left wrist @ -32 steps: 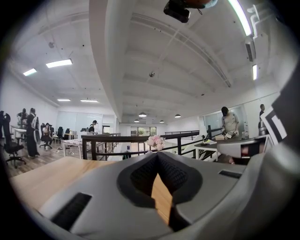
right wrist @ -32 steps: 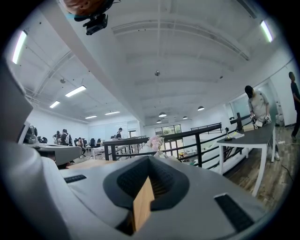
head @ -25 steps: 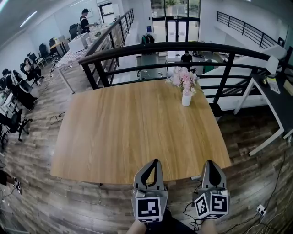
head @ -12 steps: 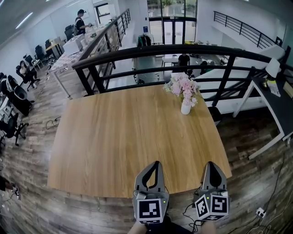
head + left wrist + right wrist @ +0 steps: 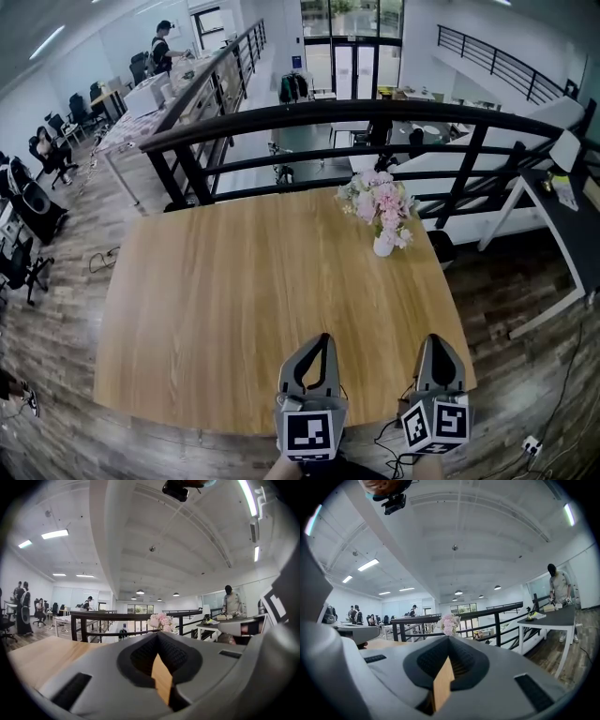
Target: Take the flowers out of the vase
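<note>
A bunch of pink and white flowers [image 5: 379,199] stands in a small white vase [image 5: 383,246] at the far right of the wooden table [image 5: 234,309]. Both grippers hover over the table's near edge, far short of the vase. My left gripper [image 5: 322,339] has its jaws together with nothing between them. My right gripper [image 5: 437,341] is shut and empty too. In the left gripper view the flowers [image 5: 161,620] show small beyond the closed tips of the left gripper [image 5: 157,634]. In the right gripper view the flowers [image 5: 448,623] rise just above the right gripper [image 5: 449,638].
A black railing [image 5: 375,111] runs behind the table's far edge, close to the vase. A dark desk on white legs [image 5: 562,234] stands at the right. People sit at desks at the far left [image 5: 42,155]. Cables lie on the wood floor [image 5: 101,258].
The table and the vase have slid down the head view, nearer to me. Both grippers now reach over the table's near edge; their jaws stay together.
</note>
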Tool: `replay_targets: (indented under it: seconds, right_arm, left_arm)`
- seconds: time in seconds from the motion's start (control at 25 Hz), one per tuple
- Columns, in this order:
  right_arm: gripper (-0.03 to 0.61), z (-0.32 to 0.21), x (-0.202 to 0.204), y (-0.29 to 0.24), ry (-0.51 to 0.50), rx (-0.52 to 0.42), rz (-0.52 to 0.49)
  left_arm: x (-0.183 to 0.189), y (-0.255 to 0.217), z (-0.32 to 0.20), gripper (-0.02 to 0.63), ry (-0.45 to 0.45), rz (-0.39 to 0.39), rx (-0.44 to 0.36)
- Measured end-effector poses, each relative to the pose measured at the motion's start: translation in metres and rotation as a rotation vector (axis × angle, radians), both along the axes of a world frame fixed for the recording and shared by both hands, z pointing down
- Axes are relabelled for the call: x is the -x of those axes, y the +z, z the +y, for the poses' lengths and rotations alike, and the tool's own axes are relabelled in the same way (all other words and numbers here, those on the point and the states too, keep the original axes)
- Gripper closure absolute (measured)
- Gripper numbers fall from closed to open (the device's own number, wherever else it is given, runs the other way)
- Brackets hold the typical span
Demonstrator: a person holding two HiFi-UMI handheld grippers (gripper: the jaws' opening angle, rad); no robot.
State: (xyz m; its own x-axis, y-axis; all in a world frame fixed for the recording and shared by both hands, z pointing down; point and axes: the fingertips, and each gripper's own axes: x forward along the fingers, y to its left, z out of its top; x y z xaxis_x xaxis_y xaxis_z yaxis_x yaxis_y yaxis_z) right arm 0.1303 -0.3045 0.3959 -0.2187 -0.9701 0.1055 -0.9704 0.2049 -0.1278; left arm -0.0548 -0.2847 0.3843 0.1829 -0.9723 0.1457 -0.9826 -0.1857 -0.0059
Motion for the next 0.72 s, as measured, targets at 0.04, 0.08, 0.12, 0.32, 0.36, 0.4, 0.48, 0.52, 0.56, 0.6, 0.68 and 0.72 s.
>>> replay_targets:
  seconds: [0.04, 0.08, 0.12, 0.32, 0.36, 0.4, 0.48, 0.52, 0.56, 0.6, 0.68, 0.72]
  right_arm:
    - [0.569, -0.006, 0.001, 0.0, 0.002, 0.001, 0.001]
    - [0.569, -0.012, 0.002, -0.001, 0.005, 0.001, 0.003]
    - [0.569, -0.018, 0.002, -0.002, 0.007, 0.002, 0.004]
    - [0.569, -0.046, 0.002, -0.005, 0.028, 0.009, 0.013]
    - [0.569, -0.051, 0.002, -0.004, 0.034, 0.01, 0.014]
    - [0.569, -0.056, 0.004, -0.003, 0.04, 0.011, 0.015]
    - [0.569, -0.065, 0.006, -0.001, 0.051, 0.012, 0.019]
    - [0.569, -0.069, 0.007, 0.0, 0.057, 0.013, 0.02]
    - [0.569, -0.073, 0.008, 0.0, 0.061, 0.015, 0.021]
    - [0.569, -0.076, 0.009, 0.001, 0.066, 0.016, 0.022]
    - [0.569, -0.083, 0.01, 0.002, 0.072, 0.019, 0.025]
    - [0.569, -0.086, 0.01, 0.003, 0.073, 0.021, 0.027]
  left_arm:
    - [0.001, 0.0, -0.006, 0.578, 0.003, -0.003, -0.001]
    - [0.003, 0.0, -0.012, 0.577, 0.006, -0.004, -0.001]
    - [0.004, -0.001, -0.018, 0.578, 0.008, -0.002, -0.001]
    - [0.008, -0.004, -0.045, 0.578, 0.019, 0.01, 0.0]
    - [0.01, -0.003, -0.05, 0.577, 0.023, 0.01, 0.008]
    - [0.012, -0.001, -0.055, 0.578, 0.027, 0.009, 0.011]
    - [0.016, 0.002, -0.065, 0.578, 0.035, 0.014, 0.014]
    - [0.018, 0.002, -0.069, 0.578, 0.039, 0.018, 0.016]
    - [0.019, 0.003, -0.073, 0.578, 0.044, 0.02, 0.016]
    - [0.02, 0.003, -0.078, 0.578, 0.048, 0.018, 0.012]
    - [0.021, 0.003, -0.086, 0.577, 0.055, 0.016, -0.002]
    - [0.02, 0.004, -0.089, 0.578, 0.056, 0.02, 0.006]
